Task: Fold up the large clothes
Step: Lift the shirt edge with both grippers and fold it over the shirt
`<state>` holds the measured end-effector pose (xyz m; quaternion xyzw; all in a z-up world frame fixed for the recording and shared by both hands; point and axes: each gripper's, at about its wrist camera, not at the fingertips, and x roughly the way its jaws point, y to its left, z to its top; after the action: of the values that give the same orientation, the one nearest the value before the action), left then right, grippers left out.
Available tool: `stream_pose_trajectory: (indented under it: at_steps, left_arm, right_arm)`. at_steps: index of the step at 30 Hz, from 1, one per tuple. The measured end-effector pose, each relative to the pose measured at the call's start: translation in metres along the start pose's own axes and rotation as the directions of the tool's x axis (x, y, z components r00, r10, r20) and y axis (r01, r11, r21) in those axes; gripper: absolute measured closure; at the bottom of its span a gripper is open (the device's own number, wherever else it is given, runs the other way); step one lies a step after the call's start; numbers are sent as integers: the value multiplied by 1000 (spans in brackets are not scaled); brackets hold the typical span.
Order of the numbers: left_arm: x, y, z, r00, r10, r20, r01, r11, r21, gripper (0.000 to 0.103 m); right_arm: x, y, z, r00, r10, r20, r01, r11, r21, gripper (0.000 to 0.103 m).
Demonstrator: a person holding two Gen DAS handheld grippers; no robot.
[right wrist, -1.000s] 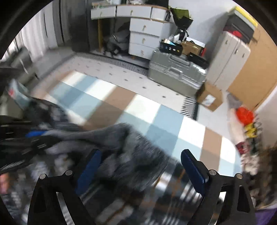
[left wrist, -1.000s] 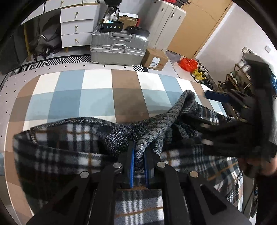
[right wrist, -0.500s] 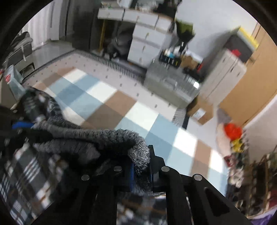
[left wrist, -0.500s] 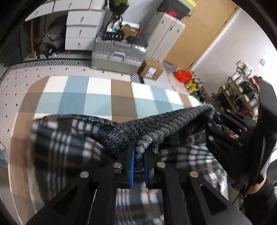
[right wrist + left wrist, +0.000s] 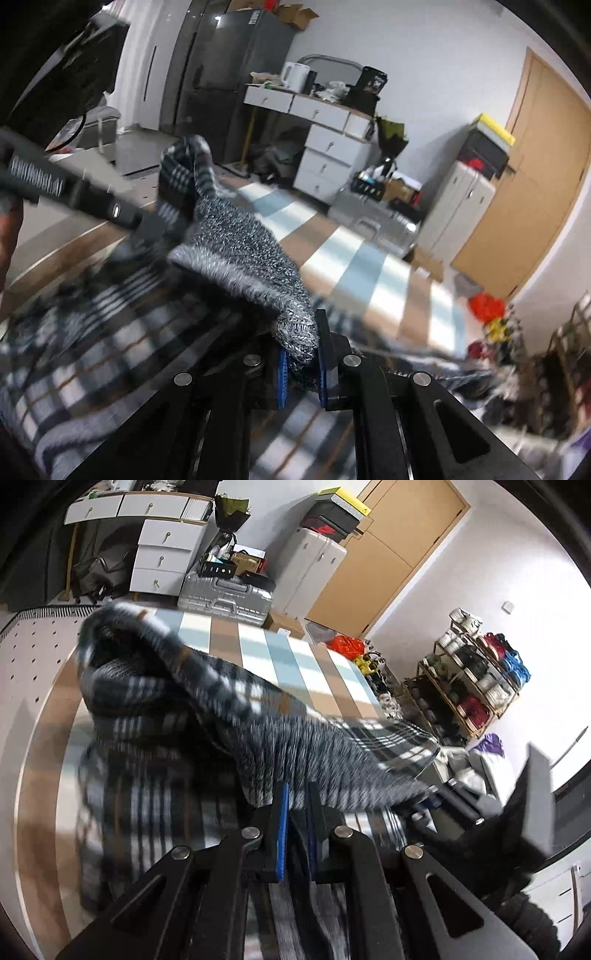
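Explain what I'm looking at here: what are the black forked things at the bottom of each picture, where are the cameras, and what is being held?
No robot arm here: a person carries a hand-held two-finger gripper in each hand, with a fisheye camera on each looking along its fingers. One picture comes from the left gripper, the other from the right gripper. Both are shut on the grey knitted edge of a large plaid garment, lifted and stretched between them over a checked blue, brown and white floor mat. In the right view the left gripper appears at the far end of the cloth. Behind are white drawers, a silver suitcase and a shoe rack. The cloth is blurred.
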<state>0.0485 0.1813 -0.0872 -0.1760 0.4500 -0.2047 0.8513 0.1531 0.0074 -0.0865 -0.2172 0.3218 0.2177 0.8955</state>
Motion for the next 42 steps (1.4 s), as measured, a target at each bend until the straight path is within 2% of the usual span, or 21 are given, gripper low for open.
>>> stream_pose_trajectory:
  at_steps: [4, 7, 9, 12, 14, 18, 19, 20, 21, 22, 23, 24, 26, 30, 31, 33, 35, 37, 40, 41, 42]
  left_arm:
    - [4, 1, -16, 1000, 15, -25, -16, 1000, -10, 99]
    - [12, 12, -29, 997, 2, -71, -7, 998, -63, 99]
    - [17, 20, -37, 994, -1, -109, -9, 995, -95, 99]
    - [7, 25, -40, 994, -20, -106, 6, 991, -134, 99]
    - [-7, 20, -40, 995, -47, -86, 35, 990, -136, 99]
    - [-29, 0, -19, 997, -60, -57, 58, 997, -46, 99]
    - [-31, -4, -11, 997, -51, -51, 50, 998, -26, 99]
    - [-32, -10, 1, 998, -47, -46, 47, 999, -1, 96]
    - [-30, -14, 14, 998, -50, -45, 51, 998, 25, 87]
    - [-28, -16, 21, 998, -38, -44, 40, 998, 44, 79]
    - [-23, -17, 31, 999, -10, -36, 12, 998, 57, 62]
    - [-16, -16, 40, 1000, 13, -20, -12, 997, 72, 51]
    - [2, -11, 47, 998, 53, -23, -51, 996, 78, 51]
    - [38, 23, 26, 995, 32, -93, -33, 999, -15, 51]
    - [47, 31, 21, 993, 35, -109, -39, 999, -36, 51]
    - [54, 44, 10, 993, 32, -117, -40, 997, -70, 51]
    - [60, 57, 3, 990, 21, -137, -36, 993, -108, 51]
    - [61, 63, 3, 987, 16, -162, -37, 991, -127, 51]
    - [53, 62, 3, 983, -8, -183, -15, 992, -122, 51]
    - [52, 62, 4, 981, -12, -191, -13, 992, -126, 51]
    - [49, 61, 4, 979, -11, -203, -14, 993, -121, 51]
  right_arm:
    - [-3, 15, -42, 998, 35, -53, -29, 992, 123, 92]
    - [4, 26, -63, 990, 67, -128, -43, 982, 185, 91]
    - [4, 30, -74, 988, 72, -134, -45, 980, 193, 90]
    - [2, 40, -72, 985, 86, -151, -62, 986, 153, 84]
    - [-3, 44, -69, 984, 123, -126, -103, 982, 160, 83]
    - [-1, 50, -65, 978, 141, -152, -119, 982, 145, 83]
    - [0, 49, -65, 975, 152, -161, -126, 979, 160, 79]
    - [1, 49, -70, 971, 178, -162, -148, 972, 185, 69]
    - [0, 47, -70, 963, 218, -159, -182, 959, 215, 62]
    - [-1, 44, -71, 955, 254, -152, -214, 948, 236, 47]
    - [-3, 43, -71, 943, 303, -141, -260, 930, 260, 37]
    - [-6, 41, -69, 931, 341, -131, -296, 914, 276, 37]
    - [-16, 38, -66, 924, 369, -97, -327, 896, 299, 37]
    - [-44, 3, -55, 922, 387, 26, -366, 847, 386, 29]
    - [-49, -11, -49, 928, 368, 54, -357, 839, 411, 26]
    - [-49, -33, -32, 945, 322, 49, -312, 851, 423, 12]
    - [-40, -46, -10, 970, 244, 13, -229, 891, 392, 10]
    - [-9, -65, 11, 981, 172, -87, -130, 924, 360, 10]
    - [35, -88, 19, 965, 134, -226, -49, 937, 346, 10]
    - [53, -94, 18, 951, 117, -287, -14, 942, 337, 10]
    - [71, -102, 9, 924, 113, -365, 17, 943, 334, 11]
